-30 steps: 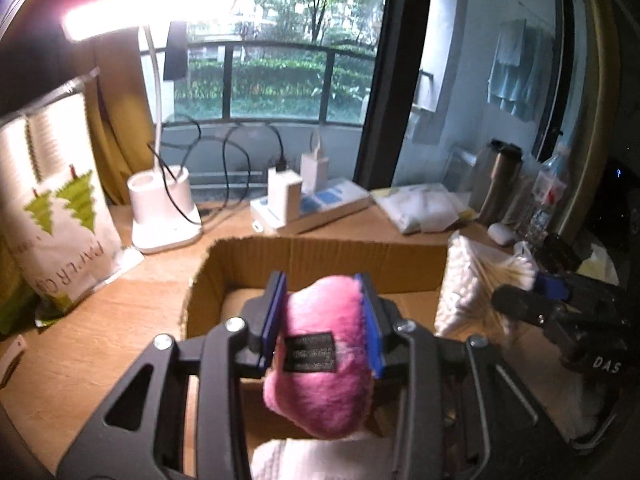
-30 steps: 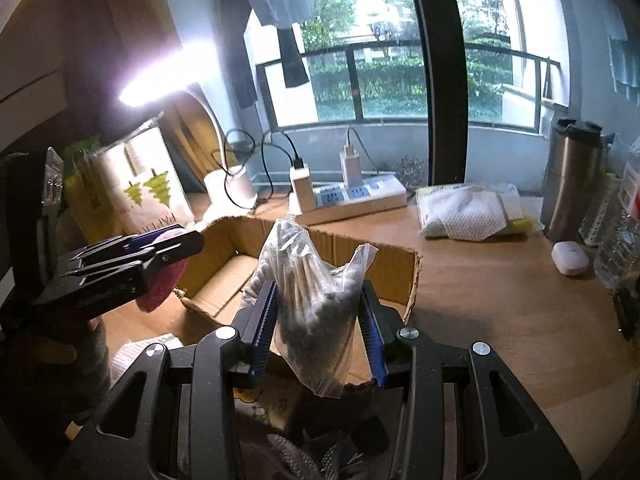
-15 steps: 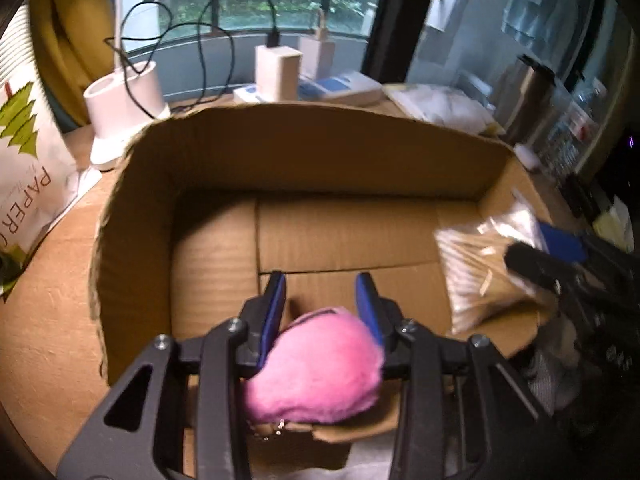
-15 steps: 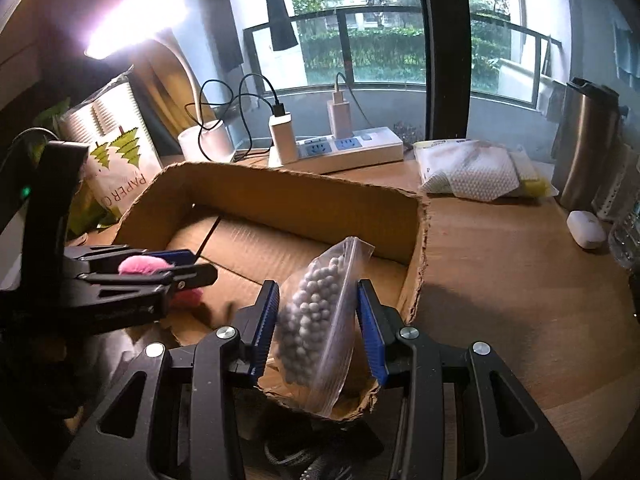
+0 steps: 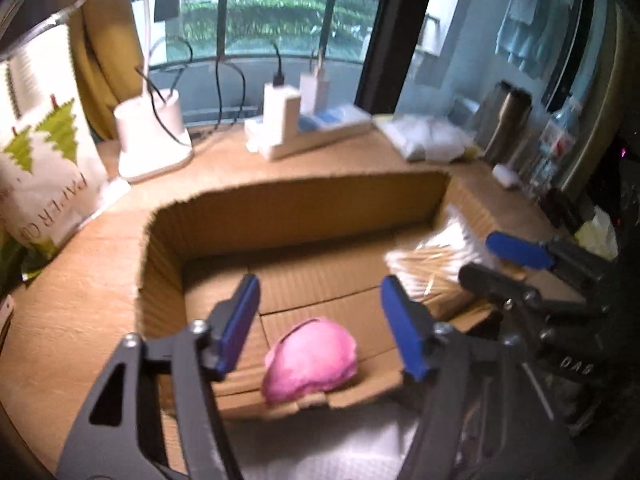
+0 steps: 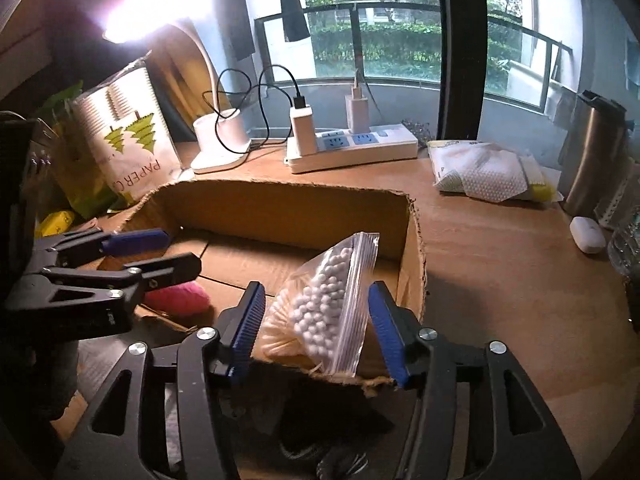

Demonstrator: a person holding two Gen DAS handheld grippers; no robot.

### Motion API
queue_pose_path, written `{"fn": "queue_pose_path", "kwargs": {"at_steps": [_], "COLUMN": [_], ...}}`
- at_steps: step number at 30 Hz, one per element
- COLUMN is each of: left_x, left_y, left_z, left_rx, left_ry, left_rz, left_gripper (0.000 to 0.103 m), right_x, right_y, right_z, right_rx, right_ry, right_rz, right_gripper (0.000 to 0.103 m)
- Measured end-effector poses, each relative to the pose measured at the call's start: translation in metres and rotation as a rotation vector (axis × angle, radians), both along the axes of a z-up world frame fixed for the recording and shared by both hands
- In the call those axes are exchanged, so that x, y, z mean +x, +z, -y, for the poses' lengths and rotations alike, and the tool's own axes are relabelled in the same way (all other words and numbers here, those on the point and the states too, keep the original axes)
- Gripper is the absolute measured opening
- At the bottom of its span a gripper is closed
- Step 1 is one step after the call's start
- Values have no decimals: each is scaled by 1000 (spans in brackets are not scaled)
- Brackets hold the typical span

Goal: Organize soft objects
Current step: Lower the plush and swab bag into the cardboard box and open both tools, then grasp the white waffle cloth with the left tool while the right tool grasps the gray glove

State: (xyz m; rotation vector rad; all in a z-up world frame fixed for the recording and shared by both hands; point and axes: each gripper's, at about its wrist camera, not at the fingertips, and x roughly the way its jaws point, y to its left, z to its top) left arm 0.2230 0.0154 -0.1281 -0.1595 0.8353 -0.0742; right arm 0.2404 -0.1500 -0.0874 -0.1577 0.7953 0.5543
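A pink plush point(image 5: 310, 360) lies on the floor of the open cardboard box point(image 5: 280, 200), close to its near wall. My left gripper point(image 5: 320, 320) hovers just above the plush; its jaws are opening and no longer touch it. In the right wrist view, a clear zip bag of cotton swabs point(image 6: 332, 304) leans in the near right corner of the box point(image 6: 280, 190). It sits between the opening jaws of my right gripper point(image 6: 318, 324), and the pads stand off it. The left gripper point(image 6: 156, 252) and the plush point(image 6: 180, 298) show at the left there. The bag point(image 5: 436, 264) and the right gripper point(image 5: 516, 264) show at the right in the left wrist view.
Behind the box on the wooden desk stand a white lamp base point(image 6: 222, 144), a power strip with chargers point(image 6: 352, 148) and a printed paper bag point(image 6: 128, 140). At the right are a white packet point(image 6: 480, 176), a steel tumbler point(image 6: 592, 152) and a small white case point(image 6: 586, 234). White cloth point(image 5: 320, 448) lies before the box.
Both grippers lowered their loads into the box and spread their jaws. The pink plush dropped from the left gripper onto the box floor; the swab bag now stands loose between the right jaws.
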Motion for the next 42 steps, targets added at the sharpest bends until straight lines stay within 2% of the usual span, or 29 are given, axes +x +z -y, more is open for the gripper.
{"fn": "queue_pose_path", "kwargs": {"at_steps": [12,17,24,34,42], "left_x": [-47,-69,-92,-117,-125], "left_y": [28,42,51,48,35], "left_z": [2,7,8,5,7], "left_rx": [17,19,11,-12,-20], "left_ry": [18,-1,-11,-4,-11], "left_rz": [84,130,165,167,138], "left_gripper": [70,79,81,82,82], "right_x": [-43,-64,-87,-110,-121], "right_y": [30,38,45,45,38], "right_z": [18,24,29,29,28], "right_rx": [9,17,16,5,-25], "right_ry": [-52,-69,-82,-88,-92], "right_rz": [65,84,103,106,98], "right_gripper": [63,63,64,64,64]}}
